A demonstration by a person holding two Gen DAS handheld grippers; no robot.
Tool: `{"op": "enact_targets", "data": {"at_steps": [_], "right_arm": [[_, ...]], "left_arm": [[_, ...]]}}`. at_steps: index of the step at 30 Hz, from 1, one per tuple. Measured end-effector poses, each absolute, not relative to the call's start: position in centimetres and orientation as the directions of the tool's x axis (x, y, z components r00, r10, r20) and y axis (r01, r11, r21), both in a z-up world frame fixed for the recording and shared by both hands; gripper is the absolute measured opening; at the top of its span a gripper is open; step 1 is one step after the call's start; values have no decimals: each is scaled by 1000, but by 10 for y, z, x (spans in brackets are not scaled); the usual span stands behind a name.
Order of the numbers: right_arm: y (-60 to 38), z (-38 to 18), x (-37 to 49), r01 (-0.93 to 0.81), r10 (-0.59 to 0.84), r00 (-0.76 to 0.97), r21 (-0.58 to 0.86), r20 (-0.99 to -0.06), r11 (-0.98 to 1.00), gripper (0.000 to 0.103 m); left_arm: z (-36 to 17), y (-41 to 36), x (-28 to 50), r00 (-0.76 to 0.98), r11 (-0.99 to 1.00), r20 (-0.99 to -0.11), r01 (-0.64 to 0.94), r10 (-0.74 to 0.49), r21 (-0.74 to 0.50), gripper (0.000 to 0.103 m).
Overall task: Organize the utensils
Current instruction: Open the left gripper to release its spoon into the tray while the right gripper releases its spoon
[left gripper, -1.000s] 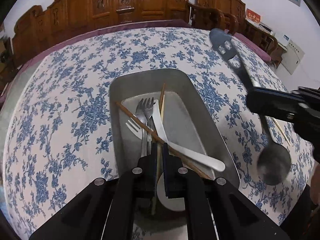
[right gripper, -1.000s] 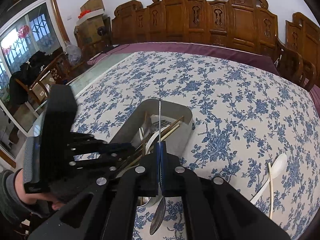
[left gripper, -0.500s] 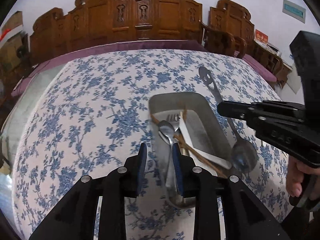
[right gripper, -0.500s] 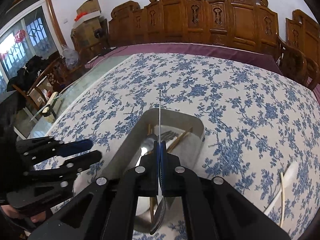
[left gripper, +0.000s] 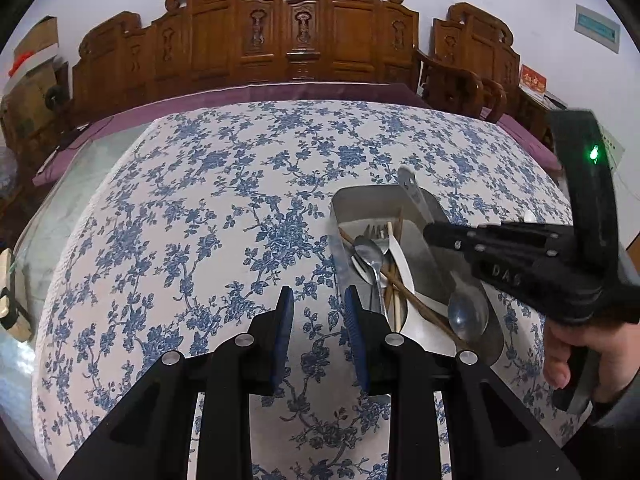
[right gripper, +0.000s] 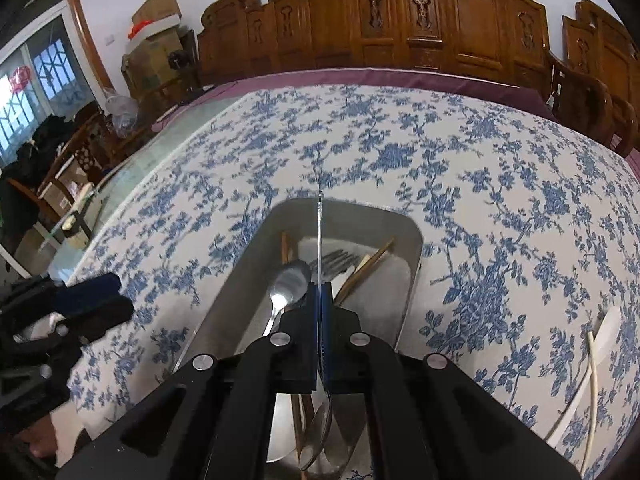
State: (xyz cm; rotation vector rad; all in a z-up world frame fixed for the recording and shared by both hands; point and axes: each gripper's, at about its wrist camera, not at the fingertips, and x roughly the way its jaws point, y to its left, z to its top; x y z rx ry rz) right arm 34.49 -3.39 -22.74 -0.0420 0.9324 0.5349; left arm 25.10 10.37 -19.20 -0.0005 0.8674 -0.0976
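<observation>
We see a table under a white cloth with blue flowers (left gripper: 224, 208), and carved brown wooden chairs (left gripper: 288, 36) along the top of the frame. The grey metal tray (right gripper: 412, 240) at the centre holds forks, chopsticks and spoons. Our right gripper (right gripper: 320, 296) is clamped on a long steel spoon (left gripper: 466, 312) above the tray. Our left gripper (left gripper: 316, 320) stands slightly apart, empty.

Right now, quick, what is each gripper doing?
Left gripper: open, holding nothing, beside the metal tray.
Right gripper: shut on a long silver metal spoon, over the tray.
</observation>
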Motion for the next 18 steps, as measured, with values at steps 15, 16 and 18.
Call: {"op": "enact_targets", "data": {"at_steps": [15, 16, 18], "right_arm": [[-37, -235, 337, -475, 468, 403, 258, -786, 842, 7], [-40, -231, 334, -482, 467, 414, 248, -781, 841, 7], [-46, -226, 327, -502, 464, 432, 221, -773, 836, 7]], "left_arm": [[-189, 98, 249, 646, 995, -757, 91, -91, -42, 25], [-188, 96, 249, 647, 995, -757, 92, -92, -43, 25], [-187, 93, 249, 648, 994, -755, 96, -98, -47, 25]]}}
